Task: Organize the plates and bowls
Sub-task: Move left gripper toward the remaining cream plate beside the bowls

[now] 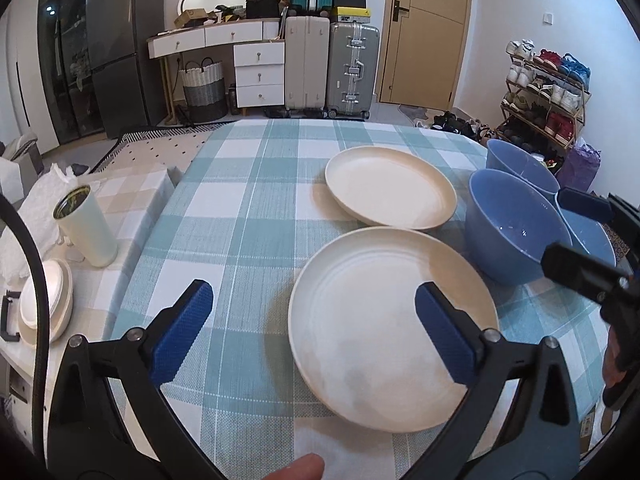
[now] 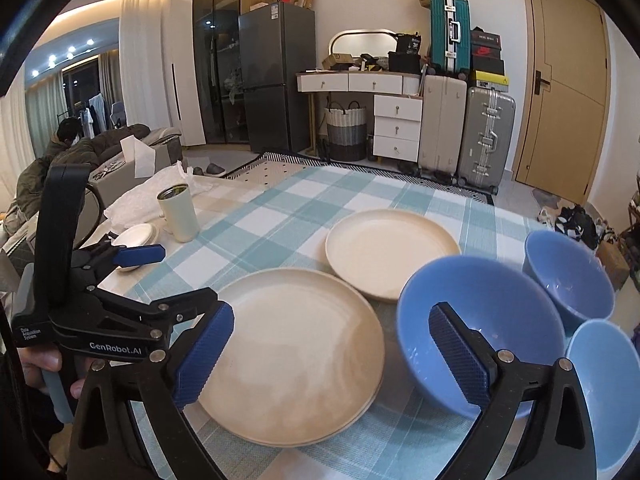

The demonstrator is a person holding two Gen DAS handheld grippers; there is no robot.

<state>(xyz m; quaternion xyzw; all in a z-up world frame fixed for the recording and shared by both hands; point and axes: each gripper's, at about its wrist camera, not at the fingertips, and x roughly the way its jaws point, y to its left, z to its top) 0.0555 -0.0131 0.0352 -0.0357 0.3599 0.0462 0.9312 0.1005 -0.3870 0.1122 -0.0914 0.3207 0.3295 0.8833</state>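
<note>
On the table (image 1: 248,208) with its teal checked cloth, two cream plates lie apart: the near plate (image 1: 384,344) close to the front edge, the far plate (image 1: 390,188) further toward the middle. Three blue bowls cluster along the right edge: the middle bowl (image 2: 480,332), the far bowl (image 2: 568,276) and the pale near bowl (image 2: 608,396). The left gripper (image 1: 314,332) hangs above the near plate's left rim, fingers wide apart, holding nothing. The right gripper (image 2: 332,356) hovers between near plate and middle bowl, fingers likewise spread and empty.
</note>
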